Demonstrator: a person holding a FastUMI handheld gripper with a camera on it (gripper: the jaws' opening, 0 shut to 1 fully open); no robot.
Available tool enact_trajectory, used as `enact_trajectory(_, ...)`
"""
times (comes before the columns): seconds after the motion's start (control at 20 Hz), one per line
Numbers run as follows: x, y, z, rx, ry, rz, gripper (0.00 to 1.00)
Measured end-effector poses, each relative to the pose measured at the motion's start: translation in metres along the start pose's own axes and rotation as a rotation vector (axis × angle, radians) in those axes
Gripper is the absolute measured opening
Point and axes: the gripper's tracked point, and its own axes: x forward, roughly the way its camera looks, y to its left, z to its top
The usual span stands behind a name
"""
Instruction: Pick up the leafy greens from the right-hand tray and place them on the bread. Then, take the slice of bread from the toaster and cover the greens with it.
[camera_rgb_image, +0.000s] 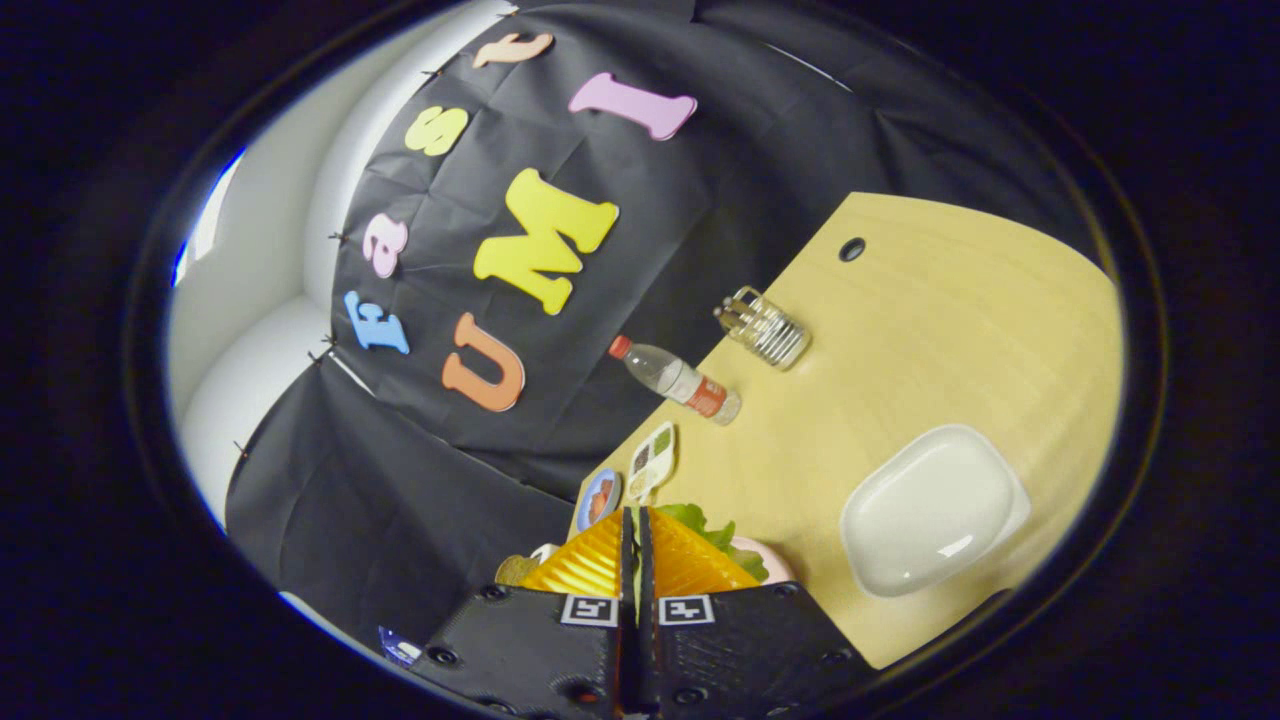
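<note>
Just beyond the together-pressed orange fingers of the claw (636, 550), at one o'clock, ruffled leafy greens (712, 531) appear already placed; the toaster slice seemingly remains to fetch.

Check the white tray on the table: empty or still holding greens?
Empty: the white tray shows a bare inside. Leafy greens sit just beyond the shut tool.

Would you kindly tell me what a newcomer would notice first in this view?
The orange fingers of the claw stand pressed together, with leafy greens peeking out just beyond them. Farther out on the wooden table, an empty white tray sits apart, and a water bottle stands near the edge.
</note>
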Motion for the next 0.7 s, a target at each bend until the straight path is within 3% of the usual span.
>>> enact_trajectory(0.4, 0.068, 0.048, -0.103, -0.019, 0.162, 0.049, 0.00)
enact_trajectory(0.7, 0.085, 0.026, -0.134, -0.017, 0.207, 0.015, 0.00)
